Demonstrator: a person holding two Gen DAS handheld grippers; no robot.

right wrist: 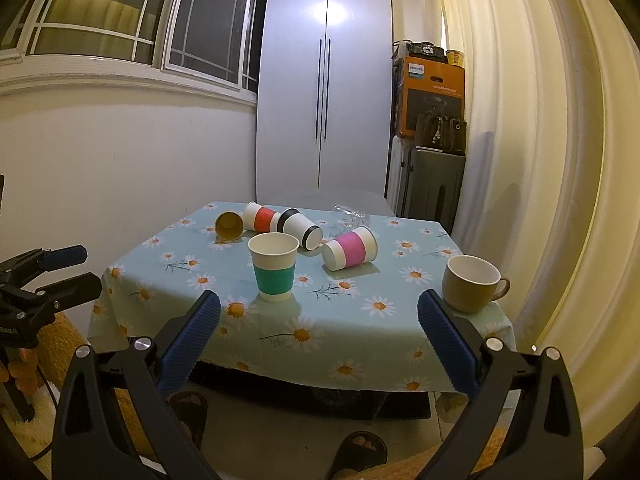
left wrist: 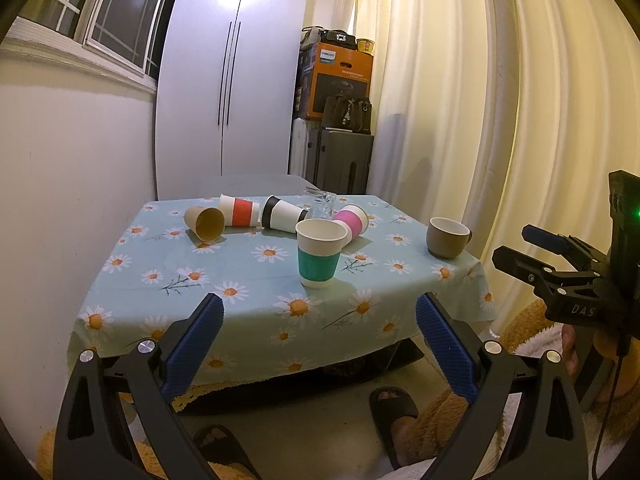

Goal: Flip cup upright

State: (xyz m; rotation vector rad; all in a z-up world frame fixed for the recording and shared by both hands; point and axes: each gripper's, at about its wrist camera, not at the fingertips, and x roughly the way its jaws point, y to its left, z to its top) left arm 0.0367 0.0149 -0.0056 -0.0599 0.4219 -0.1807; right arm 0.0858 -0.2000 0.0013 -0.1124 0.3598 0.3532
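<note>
Currently both grippers, left (left wrist: 318,330) and right (right wrist: 319,326), hover wide open and empty before a table (right wrist: 360,332) where a green-banded cup (right wrist: 274,267) stands upright among toppled cups.

The tablecloth (right wrist: 360,320) is pale blue with white daisies. Paper cups (right wrist: 274,266) carry teal, pink, red and black bands; the mug (right wrist: 470,282) is tan.

Ahead of both grippers, a matt daisy-print cloth tablecloth (right wrist: 360,320) carries matt banded paper cups (right wrist: 274,268), a glossy brown ceramic mug (right wrist: 472,284) and a clear glass tumbler (left wrist: 318,202).
</note>
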